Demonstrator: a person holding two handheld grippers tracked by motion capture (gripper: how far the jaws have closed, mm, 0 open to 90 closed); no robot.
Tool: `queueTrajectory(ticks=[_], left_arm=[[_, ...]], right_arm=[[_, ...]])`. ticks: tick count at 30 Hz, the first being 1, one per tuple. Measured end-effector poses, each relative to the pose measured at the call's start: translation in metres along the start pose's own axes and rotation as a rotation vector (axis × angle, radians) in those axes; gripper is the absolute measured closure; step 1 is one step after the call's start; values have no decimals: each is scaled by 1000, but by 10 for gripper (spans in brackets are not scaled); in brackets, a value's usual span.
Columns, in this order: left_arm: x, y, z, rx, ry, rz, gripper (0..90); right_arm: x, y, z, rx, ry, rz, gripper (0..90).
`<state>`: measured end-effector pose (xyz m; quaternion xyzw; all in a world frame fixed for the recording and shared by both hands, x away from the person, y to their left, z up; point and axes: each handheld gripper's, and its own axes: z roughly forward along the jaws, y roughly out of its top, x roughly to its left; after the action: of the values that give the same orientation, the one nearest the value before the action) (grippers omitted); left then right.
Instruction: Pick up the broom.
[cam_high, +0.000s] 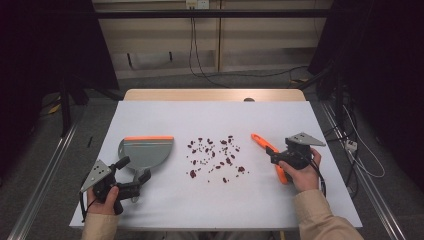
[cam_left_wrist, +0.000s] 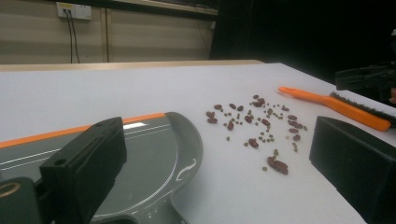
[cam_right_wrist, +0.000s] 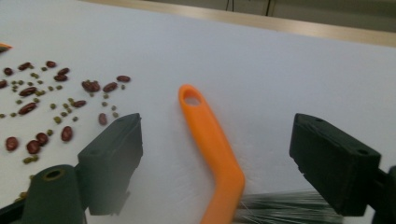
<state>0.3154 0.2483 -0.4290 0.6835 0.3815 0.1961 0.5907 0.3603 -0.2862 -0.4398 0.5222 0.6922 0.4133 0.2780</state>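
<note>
Nothing is swept yet: the scattered red and green beans (cam_high: 215, 157) lie loose on the white counter (cam_high: 215, 200). Left of the beans, the left gripper (cam_high: 131, 181) stands with jaws open beside the grey orange-edged plastic dustpan (cam_high: 147, 151); right of them, the right gripper (cam_high: 276, 156) straddles the orange-handled brush (cam_right_wrist: 212, 144), jaws wide, not gripping.

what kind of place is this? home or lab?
Likely a lab recording setup: white-topped table ringed by dark curtains, loose cables on the floor, metal rails alongside.
</note>
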Motion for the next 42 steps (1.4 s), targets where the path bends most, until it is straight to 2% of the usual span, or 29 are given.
queueTrajectory(ticks=[2,3,4,8,10,12,13,14,18,20,23,27,30,31,33,36,39,42], left_arm=[[0,0,0,0,0,-1,37],[1,0,0,0,0,1,37],[1,0,0,0,0,1,37],[1,0,0,1,-2,0,37],[1,0,0,-1,-3,-5,37],[1,0,0,1,-3,-3,37],[1,-1,0,1,-3,-4,37],[1,-1,0,1,-4,-3,37],[1,-1,0,5,-5,-3,37],[1,-1,1,6,-6,-3,37],[0,-1,1,7,-8,-5,37],[1,-1,1,8,-5,-4,37],[1,-1,1,8,-6,-4,37],[1,-1,1,7,-7,-1,37],[1,-1,1,7,-6,-2,37],[0,-1,2,6,-7,-4,37],[0,-1,3,8,-10,-2,37],[0,0,3,11,-13,5,37]], right_arm=[[-3,-1,5,30,2,14,244],[-5,0,8,61,2,17,329],[-5,0,8,61,2,17,329],[-8,4,12,101,11,-3,439],[-10,4,15,125,2,-11,466],[-12,4,18,150,11,-7,479],[-13,3,20,170,31,-9,511],[-13,3,20,170,31,-9,511],[-12,1,25,230,62,-27,547],[-11,0,26,239,55,-40,562],[-12,-1,30,284,56,-28,567],[-12,0,30,299,58,-11,585],[-10,0,30,312,57,-28,632],[-11,1,29,318,73,-7,661],[-11,1,29,324,77,8,660],[-7,4,30,351,64,-32,661],[-5,7,33,378,53,-49,656],[-8,7,35,389,69,-30,657]])
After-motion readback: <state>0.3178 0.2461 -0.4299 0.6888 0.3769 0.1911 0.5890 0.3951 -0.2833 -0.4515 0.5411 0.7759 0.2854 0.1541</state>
